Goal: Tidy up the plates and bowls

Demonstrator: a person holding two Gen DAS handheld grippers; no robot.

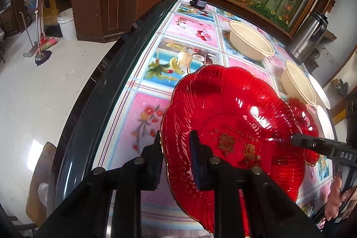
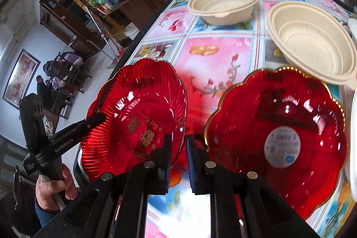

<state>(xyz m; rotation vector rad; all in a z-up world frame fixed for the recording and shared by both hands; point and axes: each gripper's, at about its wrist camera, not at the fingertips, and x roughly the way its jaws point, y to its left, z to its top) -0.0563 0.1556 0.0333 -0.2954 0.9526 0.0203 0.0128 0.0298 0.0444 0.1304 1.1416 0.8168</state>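
A: Why is the lettered plate (image 1: 229, 139) tilted off the worktop (image 1: 147, 126)?

B: Its rim is pinched on two sides: near edge by the left hand-held gripper (image 1: 176, 160), opposite edge by the right hand-held gripper (image 2: 178, 160). A two-point hold is judged steadier for slick, ribbed glass.

A: Destination?

B: Probably the second red plate (image 2: 279, 126), lying flat just beside. Two bowls (image 2: 223, 3) are left behind it, unstacked.

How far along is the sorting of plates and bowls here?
Done: nothing stacked yet. In hand: both tools, left tool and right tool, grip the lettered red plate. Left: second red plate and two beige bowls sit apart.
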